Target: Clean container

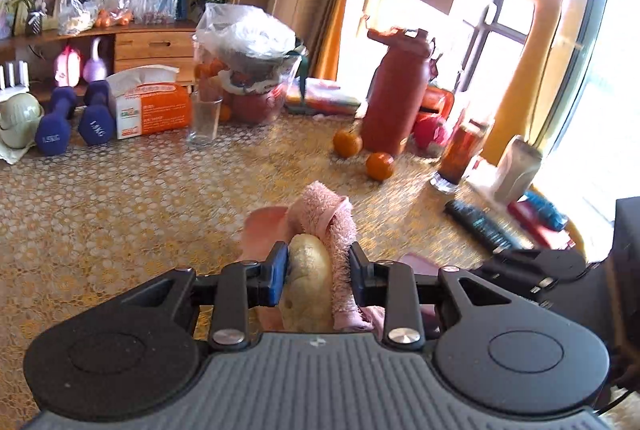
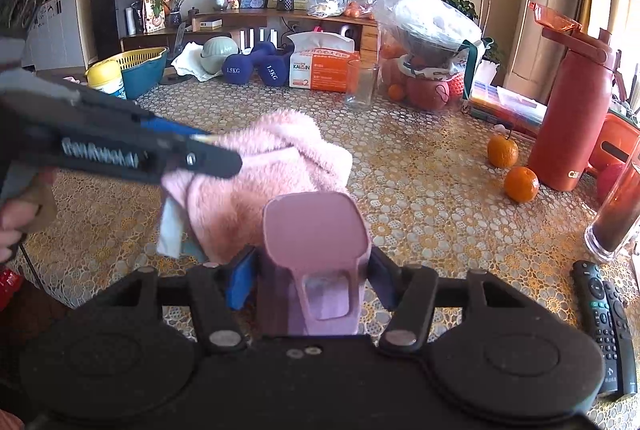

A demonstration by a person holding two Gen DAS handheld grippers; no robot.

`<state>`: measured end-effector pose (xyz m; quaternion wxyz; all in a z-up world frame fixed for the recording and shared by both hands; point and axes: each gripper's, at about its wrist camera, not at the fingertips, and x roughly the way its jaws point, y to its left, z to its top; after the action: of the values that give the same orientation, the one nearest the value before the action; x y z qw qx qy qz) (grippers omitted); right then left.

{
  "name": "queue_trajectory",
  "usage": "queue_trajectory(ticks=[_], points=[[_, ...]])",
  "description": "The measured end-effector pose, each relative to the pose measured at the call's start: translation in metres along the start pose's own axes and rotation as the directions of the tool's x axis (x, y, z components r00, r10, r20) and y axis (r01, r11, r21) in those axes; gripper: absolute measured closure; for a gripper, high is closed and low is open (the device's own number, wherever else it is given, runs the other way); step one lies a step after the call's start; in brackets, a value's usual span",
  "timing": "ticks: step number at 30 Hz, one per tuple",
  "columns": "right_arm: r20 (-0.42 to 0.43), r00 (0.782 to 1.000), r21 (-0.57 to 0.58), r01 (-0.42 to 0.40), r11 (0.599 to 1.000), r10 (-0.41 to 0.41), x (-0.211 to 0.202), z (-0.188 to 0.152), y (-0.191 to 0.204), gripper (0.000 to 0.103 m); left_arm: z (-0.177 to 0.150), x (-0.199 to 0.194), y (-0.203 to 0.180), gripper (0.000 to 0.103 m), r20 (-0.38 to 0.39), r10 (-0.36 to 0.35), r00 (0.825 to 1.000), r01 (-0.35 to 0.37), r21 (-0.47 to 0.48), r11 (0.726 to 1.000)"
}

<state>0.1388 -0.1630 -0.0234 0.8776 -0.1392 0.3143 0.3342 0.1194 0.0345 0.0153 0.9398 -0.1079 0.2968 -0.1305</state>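
Note:
My right gripper (image 2: 312, 270) is shut on a pink plastic container (image 2: 316, 230), a scoop-shaped cup with a handle, held just above the table. My left gripper (image 1: 318, 270) is shut on a fluffy pink towel (image 1: 336, 230) bunched around a yellowish lump I cannot identify. In the right wrist view the towel (image 2: 272, 166) hangs from the left gripper (image 2: 216, 150) and drapes against the container's far rim. In the left wrist view the container's rim (image 1: 264, 226) shows just behind the towel. The container's inside is mostly hidden.
A patterned gold tablecloth (image 2: 420, 170) covers the table. Two oranges (image 2: 520, 184), a red bottle (image 2: 572, 118), a glass of dark drink (image 2: 616, 218) and remotes (image 2: 608, 322) lie right. An empty glass (image 2: 362, 86), tissue box (image 2: 320, 70), dumbbells (image 2: 248, 68) and a bagged bowl (image 2: 432, 26) stand behind.

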Motion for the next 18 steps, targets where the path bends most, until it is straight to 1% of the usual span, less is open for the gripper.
queue_trajectory(ticks=[2,4,6,9,11,16,18], points=[[0.001,1.0,-0.001,0.001,1.0,-0.001,0.0,0.0,0.0,0.044,0.006,-0.001,-0.008,0.072,0.004,-0.042,0.999,0.042,-0.013,0.999],[0.001,1.0,-0.002,0.001,1.0,-0.001,0.0,0.0,0.0,0.044,0.005,0.005,-0.014,0.072,-0.005,-0.05,0.999,0.05,-0.005,0.999],[0.002,1.0,0.001,0.0,1.0,0.0,0.0,0.0,-0.001,0.044,0.001,0.016,-0.015,0.073,-0.031,-0.052,0.998,0.051,-0.023,0.998],[0.005,1.0,0.001,-0.002,1.0,0.002,0.0,-0.001,0.0,0.044,-0.008,0.033,-0.006,0.074,-0.079,-0.046,0.996,0.039,-0.085,0.996],[0.008,1.0,0.001,-0.003,1.0,0.003,0.0,-0.001,-0.001,0.044,-0.015,0.043,-0.001,0.074,-0.109,-0.033,0.993,0.021,-0.105,0.994],[0.014,1.0,0.004,-0.01,1.0,0.01,0.0,-0.001,-0.002,0.044,-0.027,0.056,0.009,0.074,-0.147,-0.001,0.989,-0.014,-0.104,0.995],[0.016,1.0,0.006,-0.014,1.0,0.014,-0.001,-0.001,-0.003,0.044,-0.032,0.062,0.014,0.075,-0.161,0.024,0.987,-0.04,-0.098,0.994]])
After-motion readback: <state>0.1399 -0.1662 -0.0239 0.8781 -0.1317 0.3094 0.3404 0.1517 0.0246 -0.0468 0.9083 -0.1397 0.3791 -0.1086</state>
